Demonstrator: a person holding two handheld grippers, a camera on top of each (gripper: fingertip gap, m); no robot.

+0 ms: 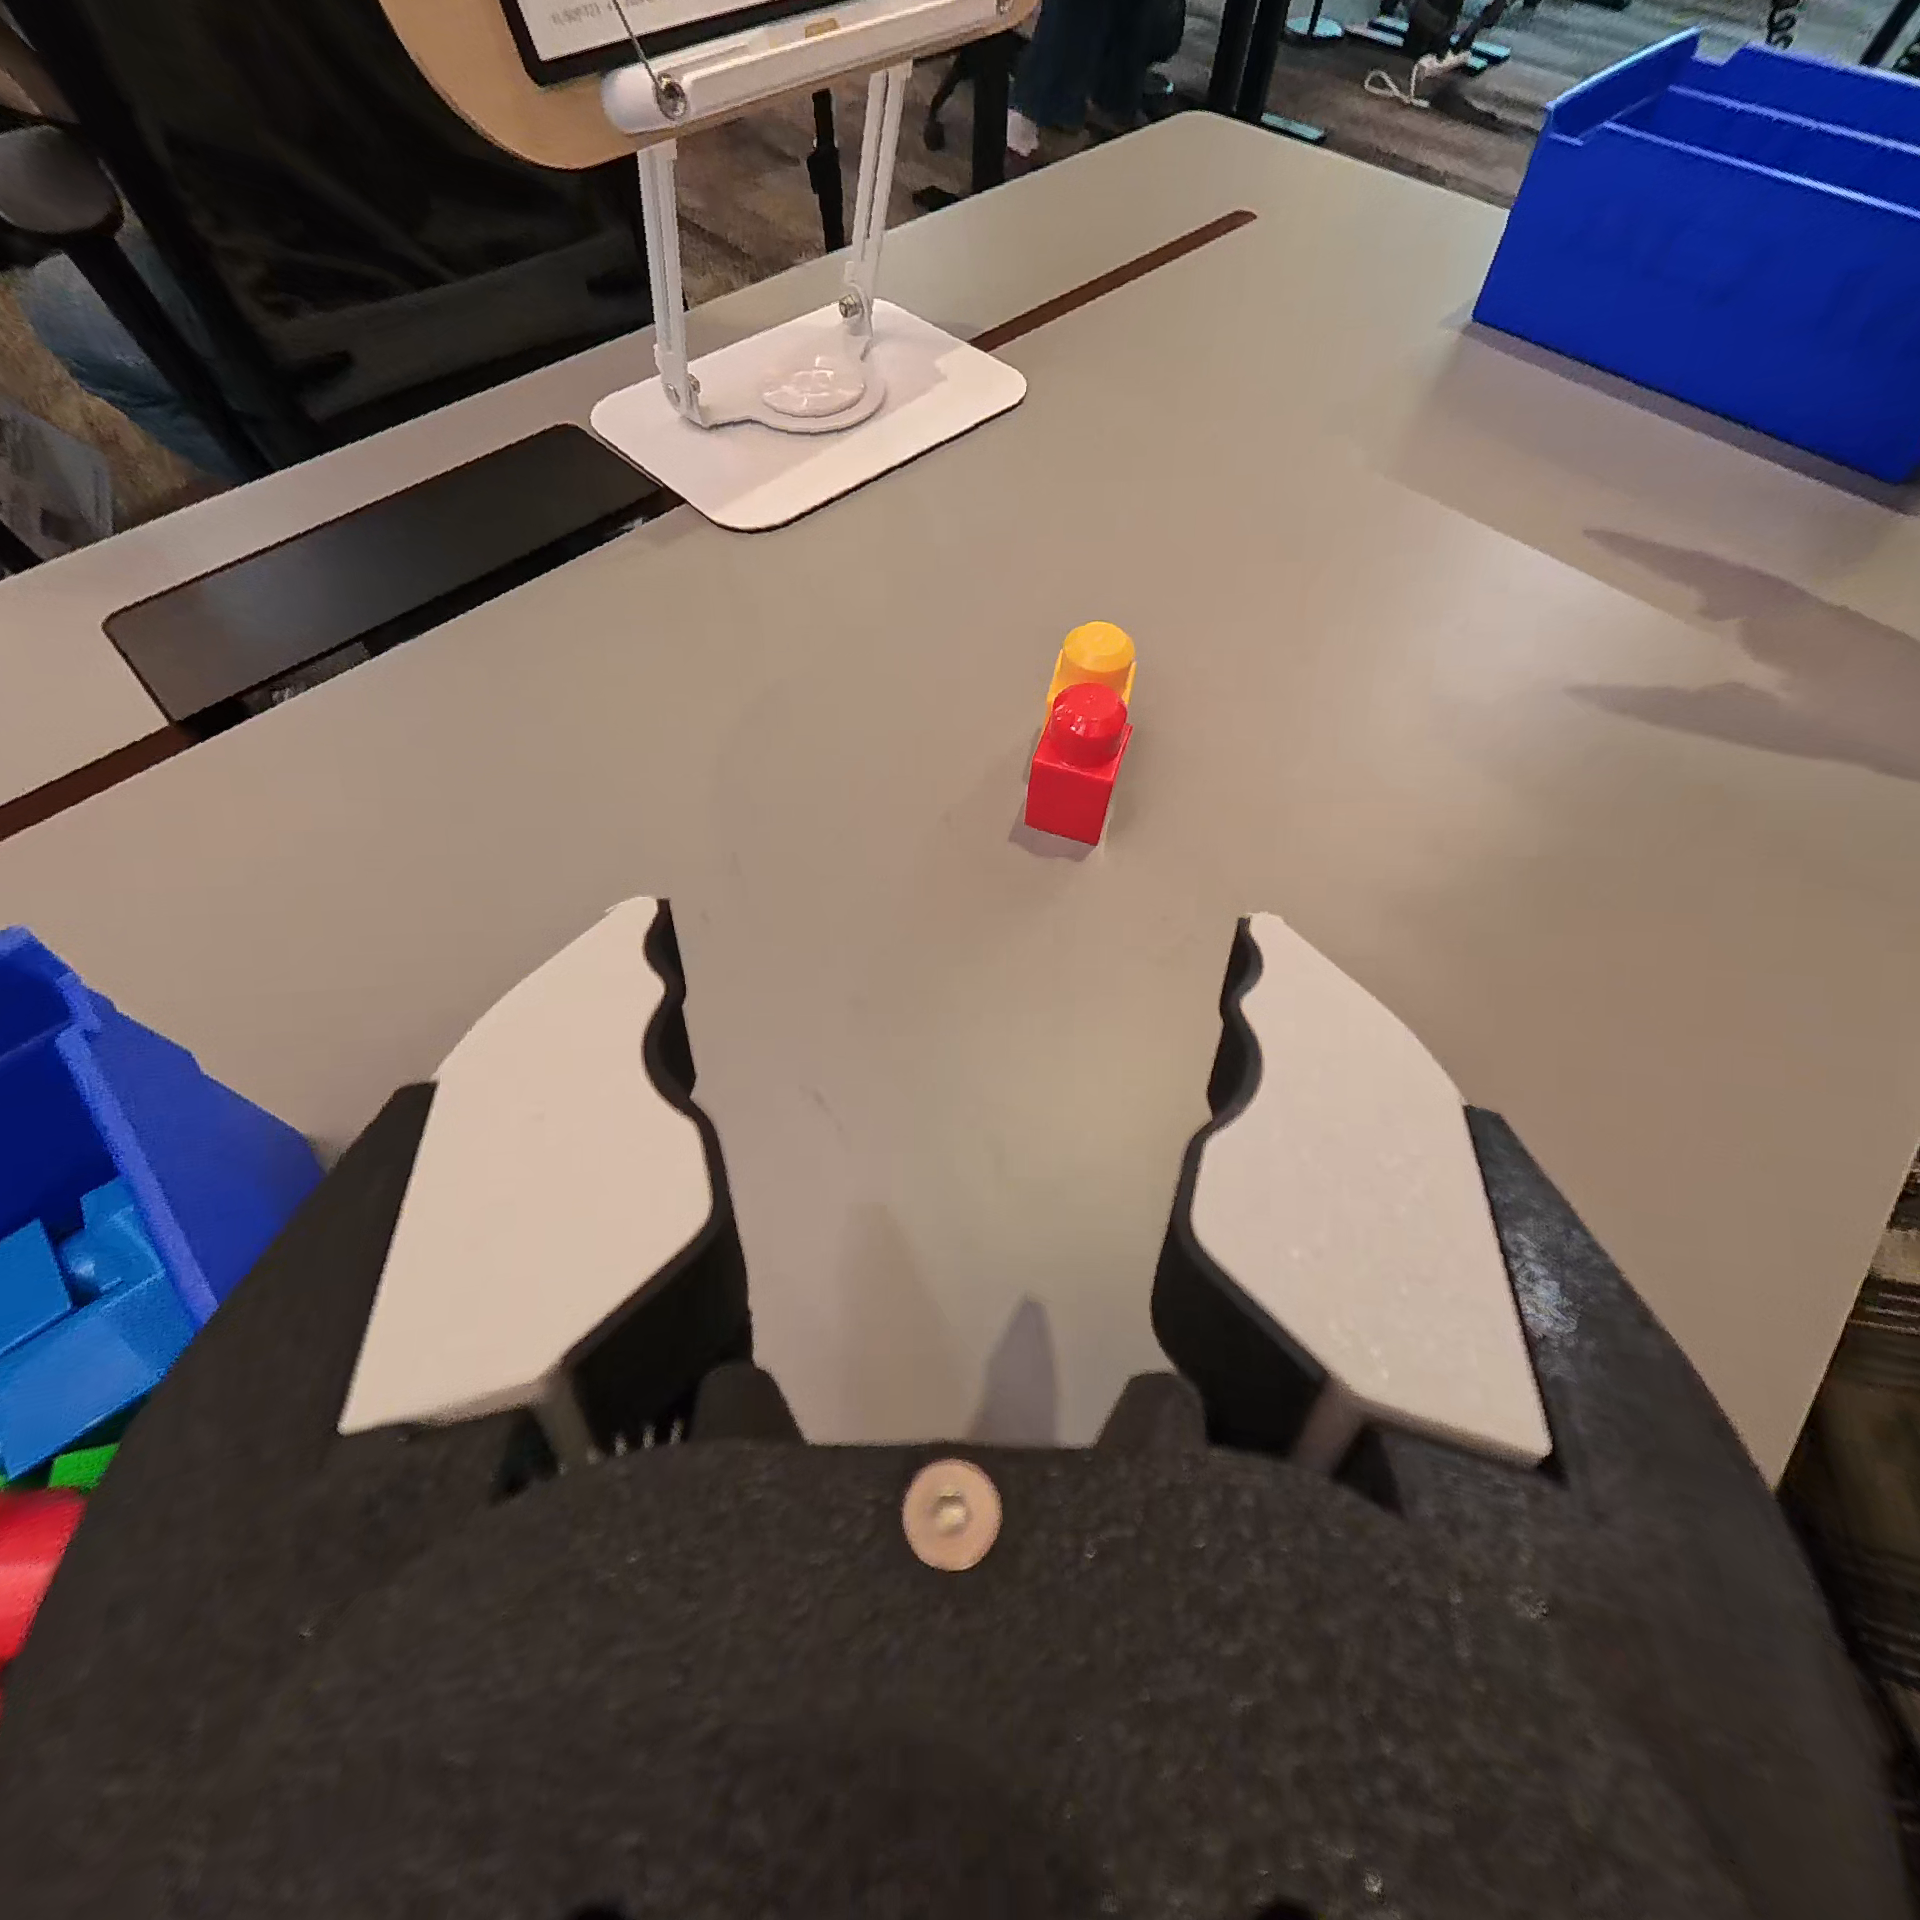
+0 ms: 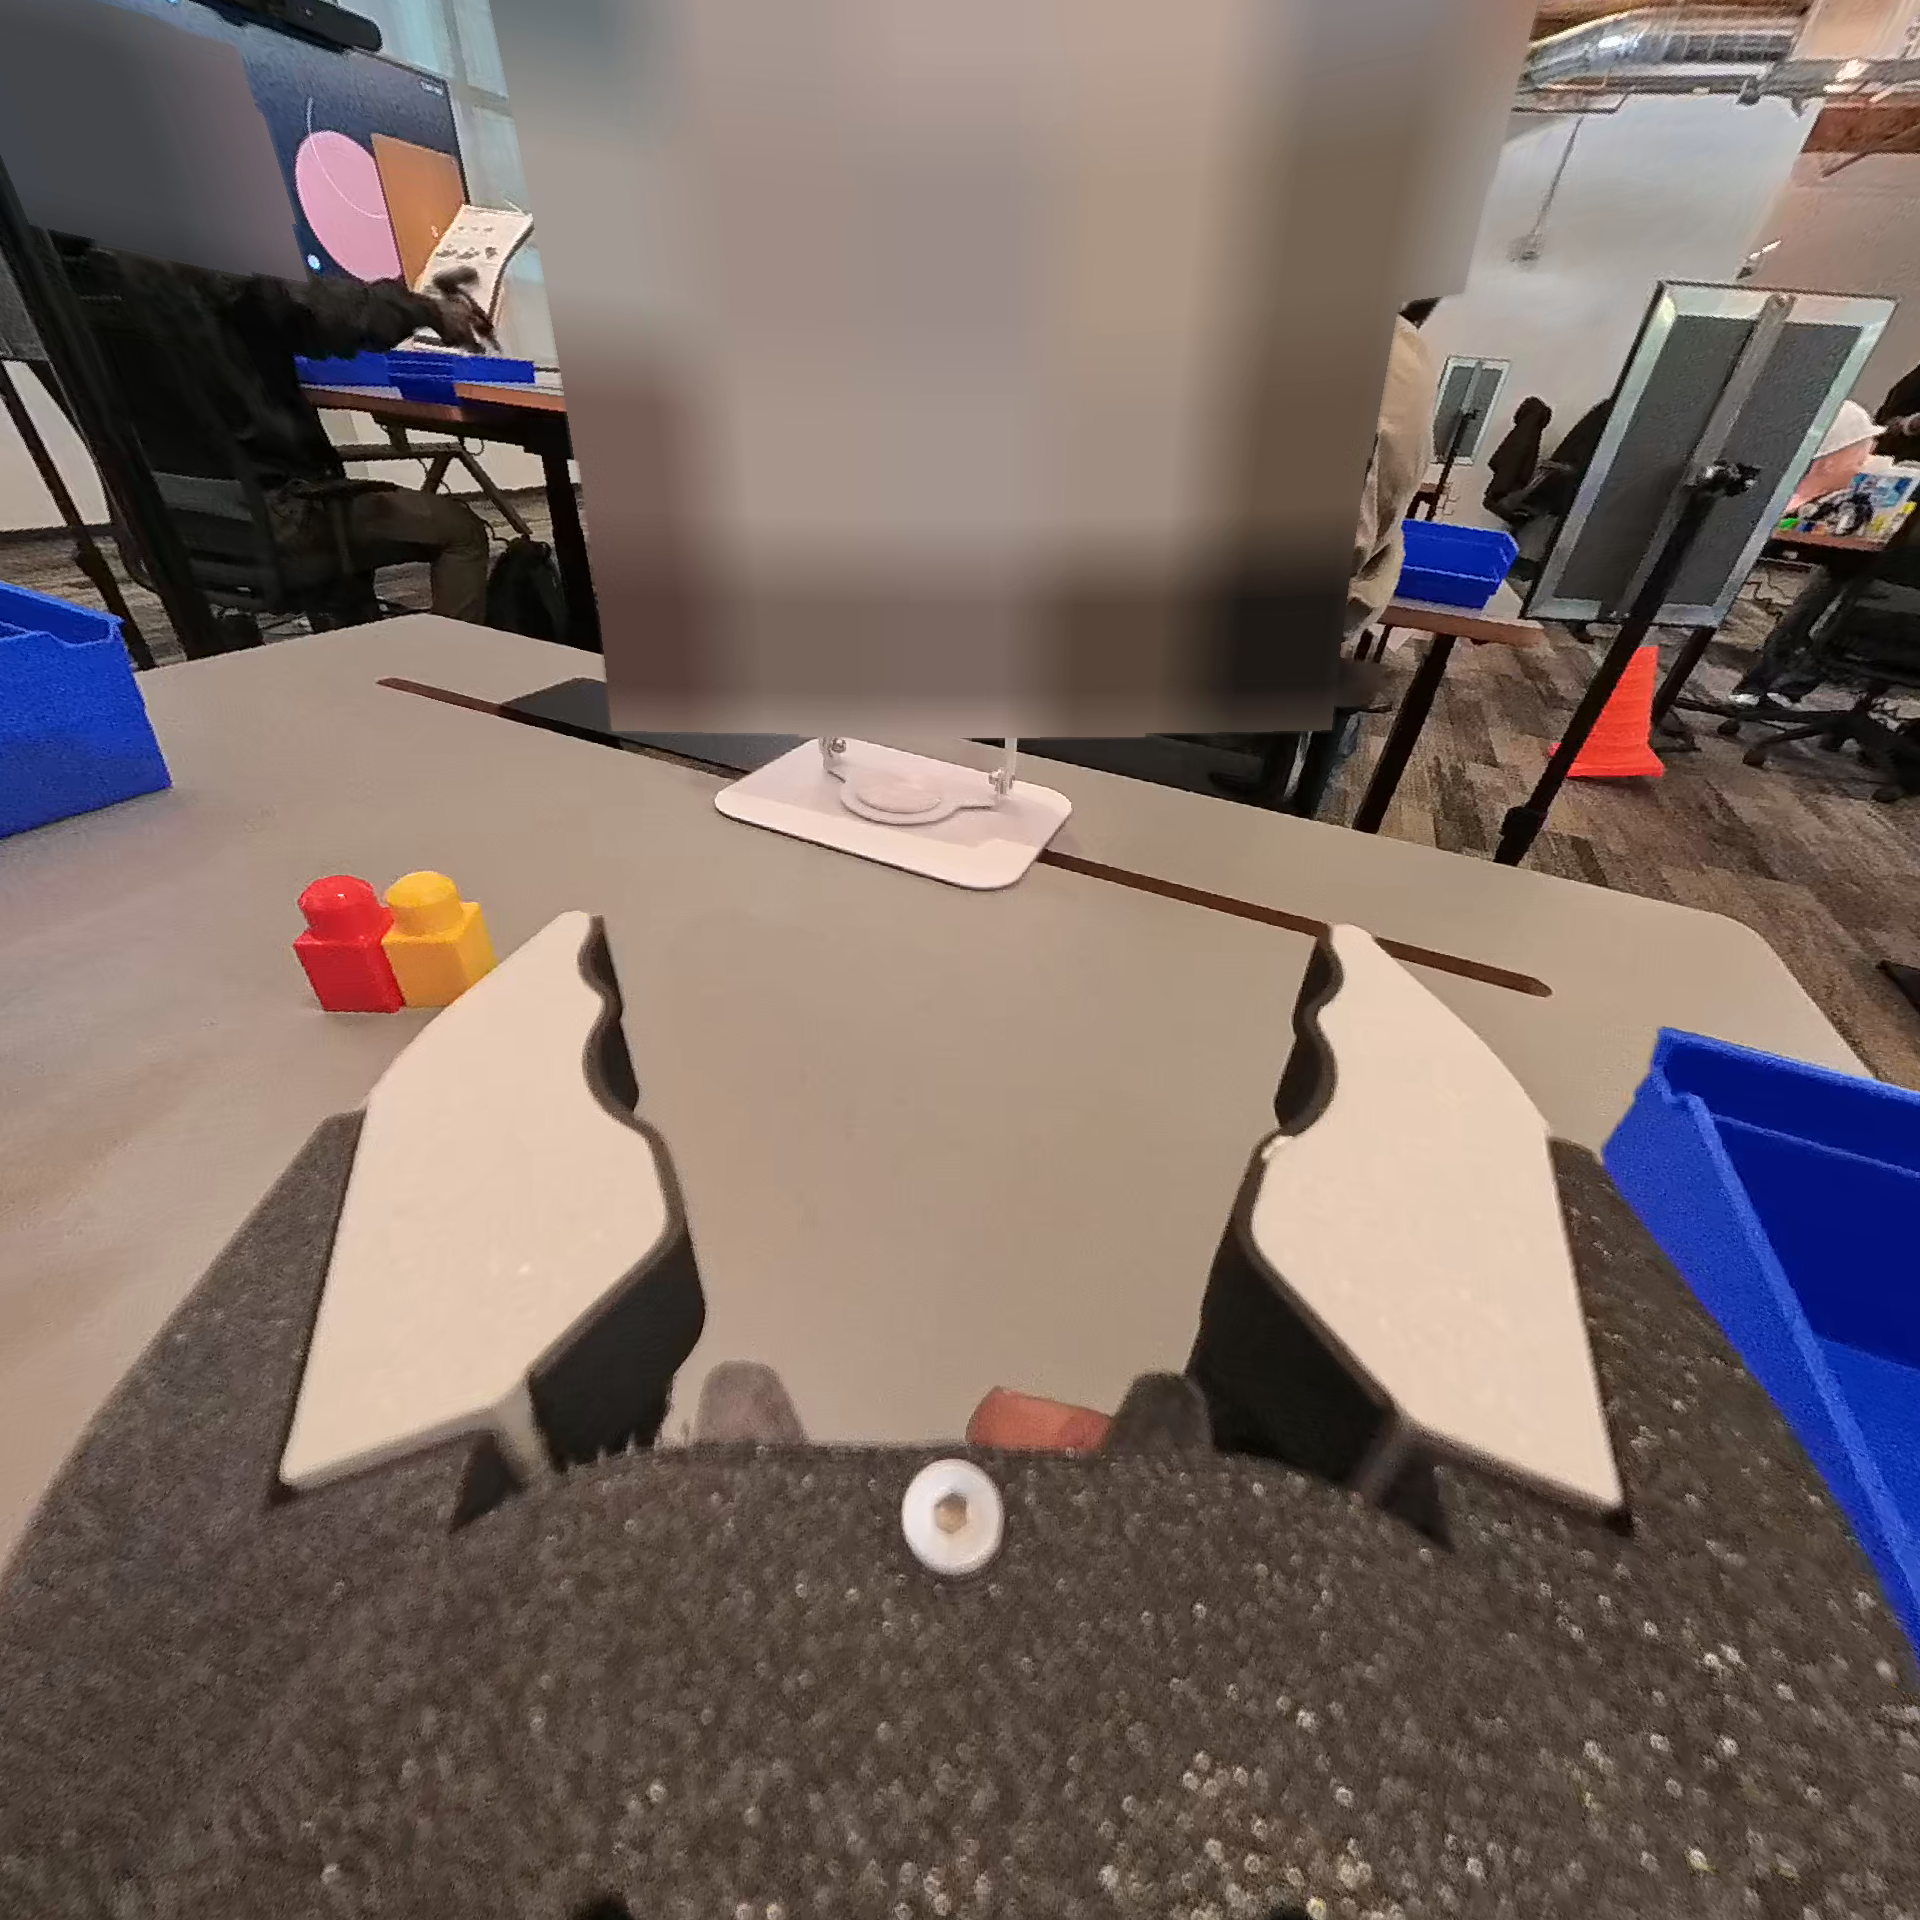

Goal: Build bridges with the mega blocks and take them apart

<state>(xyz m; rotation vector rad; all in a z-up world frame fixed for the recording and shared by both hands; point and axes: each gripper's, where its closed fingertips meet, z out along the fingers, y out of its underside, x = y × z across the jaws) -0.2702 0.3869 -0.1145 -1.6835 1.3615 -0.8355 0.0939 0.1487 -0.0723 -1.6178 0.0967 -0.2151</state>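
A: Where are the blocks?
B: Red block (image 1: 1075, 774) & yellow block (image 1: 1093, 665) sit upright on the grey worktop (image 1: 1351, 644), touching side by side, mid-surface.
A: Tools?
B: Left tool (image 1: 951, 914) spread wide, nothing in it, blocks just beyond its tips. Right tool (image 2: 961, 925) also wide, empty; blocks off to its left.
A: Anything else?
B: White stand base (image 1: 821, 416) at far side. Blue bin (image 1: 1714, 260) far right, another blue bin (image 1: 94, 1195) w/ blocks near left.
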